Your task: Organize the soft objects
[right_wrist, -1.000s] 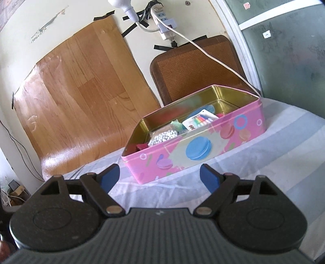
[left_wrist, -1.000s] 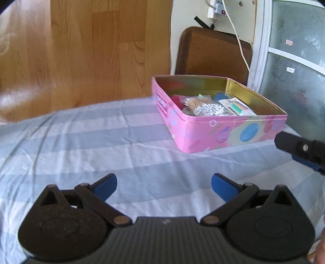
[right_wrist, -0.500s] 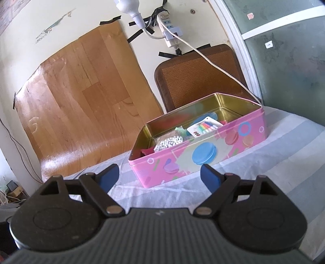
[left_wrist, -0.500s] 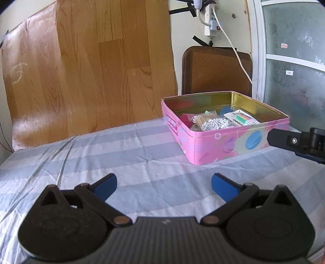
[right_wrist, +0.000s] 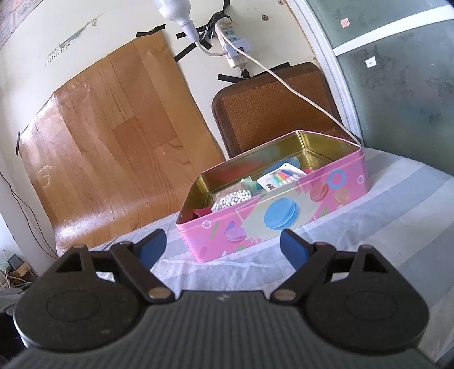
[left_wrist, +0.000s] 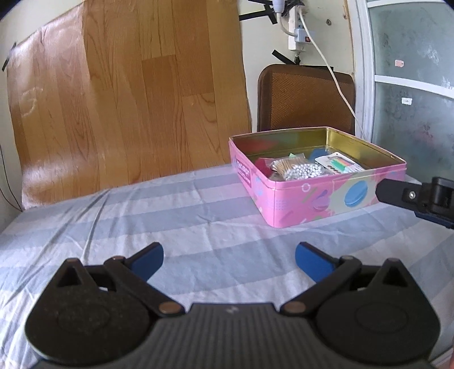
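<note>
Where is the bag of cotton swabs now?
The bag of cotton swabs lies inside the pink tin on the striped cloth, left of the colourful card.

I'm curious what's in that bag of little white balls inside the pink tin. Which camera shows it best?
The left wrist view: the bag lies unhidden above the pink tin's rim, brown sticks showing beside the white tips. In the right wrist view the tin's front wall hides the bag's lower part.

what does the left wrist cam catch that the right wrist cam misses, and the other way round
Only the left wrist view shows the right gripper from outside, poking in beside the tin, and the label on the tin's short end. Only the right wrist view shows the white bulb taped high on the wall. Both show the open pink tin, its bag of cotton swabs, the striped sheet and open, empty jaws.
</note>
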The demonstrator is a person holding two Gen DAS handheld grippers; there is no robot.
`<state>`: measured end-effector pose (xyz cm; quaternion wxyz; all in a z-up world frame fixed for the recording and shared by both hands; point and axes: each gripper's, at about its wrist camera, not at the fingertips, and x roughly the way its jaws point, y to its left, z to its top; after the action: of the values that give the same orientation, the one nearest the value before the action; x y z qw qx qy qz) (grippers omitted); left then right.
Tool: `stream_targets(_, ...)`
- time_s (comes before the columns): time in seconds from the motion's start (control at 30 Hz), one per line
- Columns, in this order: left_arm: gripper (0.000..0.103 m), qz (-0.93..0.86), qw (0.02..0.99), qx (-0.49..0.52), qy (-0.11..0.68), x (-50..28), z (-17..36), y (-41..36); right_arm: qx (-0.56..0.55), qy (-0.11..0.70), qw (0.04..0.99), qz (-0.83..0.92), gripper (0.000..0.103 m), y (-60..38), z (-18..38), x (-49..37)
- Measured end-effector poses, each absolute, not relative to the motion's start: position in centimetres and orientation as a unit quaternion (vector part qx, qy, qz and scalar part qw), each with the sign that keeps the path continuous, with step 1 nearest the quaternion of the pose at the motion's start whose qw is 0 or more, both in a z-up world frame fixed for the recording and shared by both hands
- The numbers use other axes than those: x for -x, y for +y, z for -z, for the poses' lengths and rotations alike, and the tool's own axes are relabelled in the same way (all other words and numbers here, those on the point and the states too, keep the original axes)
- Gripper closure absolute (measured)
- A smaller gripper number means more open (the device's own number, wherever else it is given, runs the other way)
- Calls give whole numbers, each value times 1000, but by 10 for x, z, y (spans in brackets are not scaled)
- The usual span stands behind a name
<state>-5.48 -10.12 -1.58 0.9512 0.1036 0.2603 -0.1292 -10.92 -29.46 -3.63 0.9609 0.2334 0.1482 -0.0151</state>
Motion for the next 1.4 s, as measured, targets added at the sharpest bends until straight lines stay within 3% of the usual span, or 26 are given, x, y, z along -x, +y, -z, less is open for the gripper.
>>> stream_targets(1.4,0,165,918,-155,326,55,44,-123,-245,171,954,25,13,-290,48,107)
